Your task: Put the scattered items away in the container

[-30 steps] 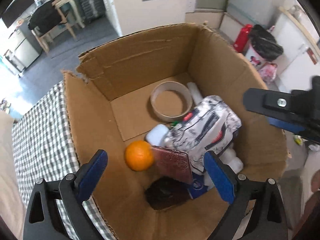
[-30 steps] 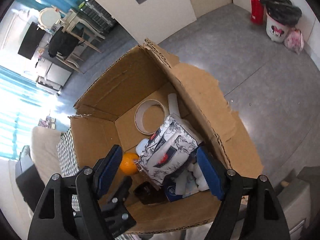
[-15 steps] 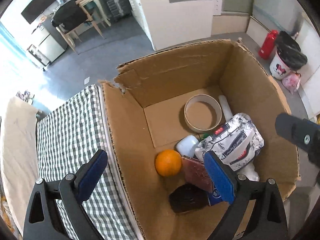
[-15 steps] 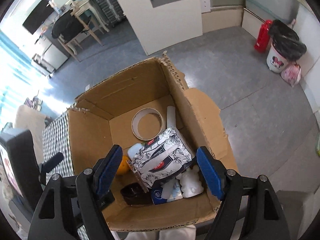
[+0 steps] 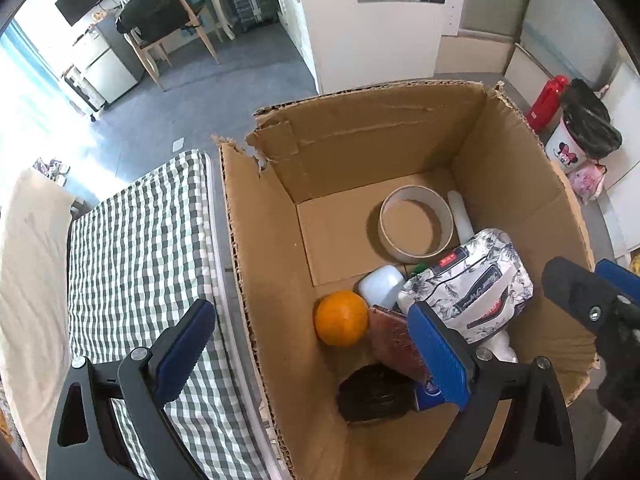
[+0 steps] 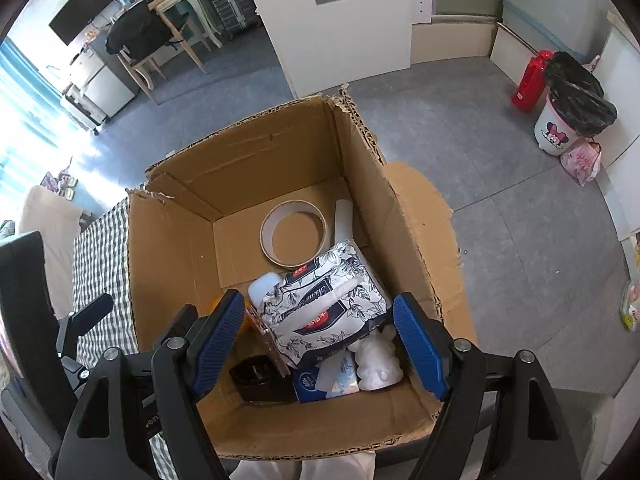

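An open cardboard box [image 5: 260, 248] [image 6: 168, 256] holds an orange [image 5: 341, 318], a tape roll [image 5: 416, 229] [image 6: 294, 236], a floral tissue pack [image 5: 476, 288] [image 6: 324, 308], a white bottle [image 5: 380, 286], a dark red wallet [image 5: 394, 340], a black object [image 5: 374, 394] [image 6: 260, 378] and a white figurine [image 6: 376, 364]. My left gripper [image 5: 312, 354] is open and empty, above the box's left wall. My right gripper [image 6: 320, 344] is open and empty, above the box's near end.
A checked cloth [image 5: 140, 248] covers the surface left of the box. Beyond lie grey floor, a white partition [image 5: 360, 40], a chair [image 5: 160, 28], a red bottle [image 5: 546, 98] and a lined bin [image 5: 580, 136].
Both grippers have risen and pulled back from the box, the left one also shifting left over the box wall. The items in the box have not moved.
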Demonstrator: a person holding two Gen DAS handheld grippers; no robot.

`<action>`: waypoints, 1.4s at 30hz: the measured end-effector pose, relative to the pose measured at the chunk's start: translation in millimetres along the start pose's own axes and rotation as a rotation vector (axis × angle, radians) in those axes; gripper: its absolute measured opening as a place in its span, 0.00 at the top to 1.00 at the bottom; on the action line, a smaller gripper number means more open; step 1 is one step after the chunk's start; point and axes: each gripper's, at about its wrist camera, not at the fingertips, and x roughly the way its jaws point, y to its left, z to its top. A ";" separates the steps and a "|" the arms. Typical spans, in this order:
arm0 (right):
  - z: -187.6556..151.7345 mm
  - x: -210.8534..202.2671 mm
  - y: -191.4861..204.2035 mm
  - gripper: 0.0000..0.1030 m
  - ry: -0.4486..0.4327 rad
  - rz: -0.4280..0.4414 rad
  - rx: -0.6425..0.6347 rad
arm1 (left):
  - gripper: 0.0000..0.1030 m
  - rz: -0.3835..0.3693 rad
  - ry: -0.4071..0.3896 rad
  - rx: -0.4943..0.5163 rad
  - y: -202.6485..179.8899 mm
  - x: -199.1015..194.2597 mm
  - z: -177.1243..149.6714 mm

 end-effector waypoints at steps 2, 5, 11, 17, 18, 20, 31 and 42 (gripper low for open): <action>0.3 0.4 0.1 0.26 0.004 -0.007 0.001 | 0.04 -0.005 0.003 0.001 -0.4 0.5 0.4; -0.8 0.7 -0.1 0.26 0.005 -0.025 0.004 | 0.04 -0.005 0.007 -0.002 -1.0 1.8 0.8; -3.2 -0.4 1.4 0.26 -0.001 -0.055 -0.007 | 0.04 -0.007 0.012 -0.022 0.9 -0.4 2.0; -3.0 -11.6 6.6 0.26 -0.014 -0.072 -0.038 | 0.03 -0.013 0.015 -0.041 3.3 -10.8 4.5; -2.9 -14.6 7.5 0.26 -0.017 -0.073 -0.044 | 0.03 -0.015 0.018 -0.047 3.3 -12.9 5.4; -2.4 -19.5 8.4 0.26 -0.023 -0.075 -0.053 | 0.02 -0.012 0.016 -0.053 2.6 -16.7 6.6; -0.4 -59.0 9.0 0.25 -0.060 -0.078 -0.100 | 0.00 0.030 0.018 -0.060 7.7 -47.1 8.9; -16.9 -64.3 19.9 0.25 -0.065 -0.137 -0.144 | 0.00 0.022 0.036 -0.110 34.8 -54.6 -5.0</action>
